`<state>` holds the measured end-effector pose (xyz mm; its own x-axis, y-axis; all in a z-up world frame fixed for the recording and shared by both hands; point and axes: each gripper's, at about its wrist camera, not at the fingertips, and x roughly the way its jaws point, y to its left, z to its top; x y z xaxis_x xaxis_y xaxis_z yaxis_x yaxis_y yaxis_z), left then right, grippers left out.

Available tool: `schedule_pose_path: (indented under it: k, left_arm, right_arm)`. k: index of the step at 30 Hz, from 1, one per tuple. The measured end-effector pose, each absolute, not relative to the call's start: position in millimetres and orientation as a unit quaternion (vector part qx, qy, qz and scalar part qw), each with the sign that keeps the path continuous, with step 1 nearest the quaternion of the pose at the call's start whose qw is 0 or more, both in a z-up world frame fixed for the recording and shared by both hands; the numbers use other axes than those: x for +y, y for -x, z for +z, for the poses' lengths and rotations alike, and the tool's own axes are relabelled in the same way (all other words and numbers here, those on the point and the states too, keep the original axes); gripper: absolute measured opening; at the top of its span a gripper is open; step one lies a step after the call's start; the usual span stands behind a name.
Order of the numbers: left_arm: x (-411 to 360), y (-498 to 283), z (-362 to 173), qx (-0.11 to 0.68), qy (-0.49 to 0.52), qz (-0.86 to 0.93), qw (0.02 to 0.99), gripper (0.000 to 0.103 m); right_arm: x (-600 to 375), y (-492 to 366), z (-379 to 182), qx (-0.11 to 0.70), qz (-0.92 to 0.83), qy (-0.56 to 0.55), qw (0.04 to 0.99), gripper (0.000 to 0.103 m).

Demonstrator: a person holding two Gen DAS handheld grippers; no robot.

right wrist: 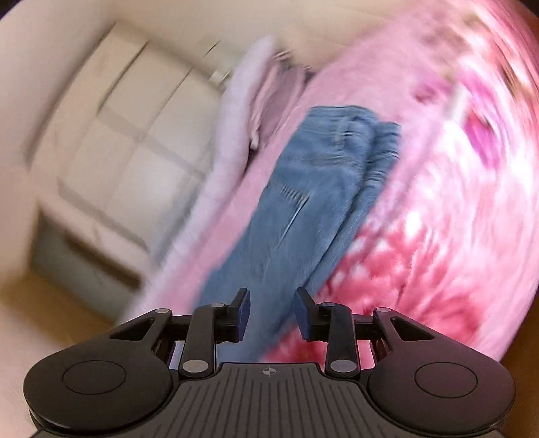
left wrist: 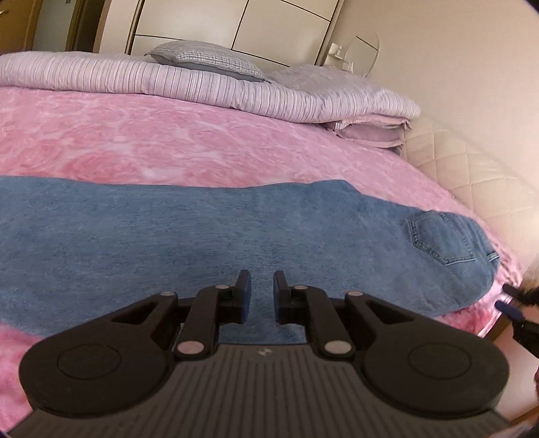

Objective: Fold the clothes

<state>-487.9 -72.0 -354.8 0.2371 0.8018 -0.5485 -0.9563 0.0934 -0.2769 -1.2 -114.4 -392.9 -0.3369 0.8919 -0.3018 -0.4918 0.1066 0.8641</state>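
Observation:
A pair of blue jeans [left wrist: 209, 232] lies folded lengthwise across the pink bed cover, its back pocket [left wrist: 441, 236] at the right end. My left gripper [left wrist: 262, 289] hovers over the near edge of the jeans, open, with nothing between its pads. At the far right edge of the left wrist view the right gripper [left wrist: 517, 301] shows beside the waist end. In the right wrist view, which is blurred by motion, the jeans [right wrist: 303, 202] run away from my right gripper [right wrist: 271, 311], open and empty above their near end.
The pink rose-patterned blanket [left wrist: 151, 145] covers the bed. A striped folded duvet [left wrist: 188, 84] and a grey pillow [left wrist: 209, 60] lie at the far side. A cream quilted headboard [left wrist: 471, 168] and wall stand at the right. Wardrobe doors [left wrist: 235, 27] are behind.

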Motion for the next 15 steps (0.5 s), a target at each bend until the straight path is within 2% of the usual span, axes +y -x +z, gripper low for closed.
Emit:
schedule_pose_path:
  k: [3, 7, 8, 10, 11, 15]
  left_arm:
    - [-68, 485, -361, 0.139, 0.298, 0.610, 0.721, 0.009]
    - [-67, 486, -370, 0.141, 0.303, 0.618, 0.712, 0.009]
    - [-67, 486, -372, 0.141, 0.303, 0.620, 0.710, 0.009]
    - [-64, 484, -373, 0.143, 0.299, 0.623, 0.708, 0.009]
    - [-63, 483, -374, 0.145, 0.295, 0.625, 0.708, 0.009]
    - [-57, 479, -375, 0.154, 0.282, 0.632, 0.705, 0.009]
  right_arm:
    - [-98, -21, -406, 0.547, 0.601, -0.246, 0.528, 0.033]
    - [-77, -36, -417, 0.562, 0.584, -0.256, 0.526, 0.033]
    - [-74, -38, -417, 0.562, 0.585, -0.254, 0.527, 0.027]
    - [-68, -41, -416, 0.560, 0.587, -0.248, 0.529, 0.008]
    - [-68, -41, -411, 0.542, 0.601, -0.241, 0.535, 0.005]
    - [-86, -22, -372, 0.435, 0.661, -0.174, 0.587, 0.003]
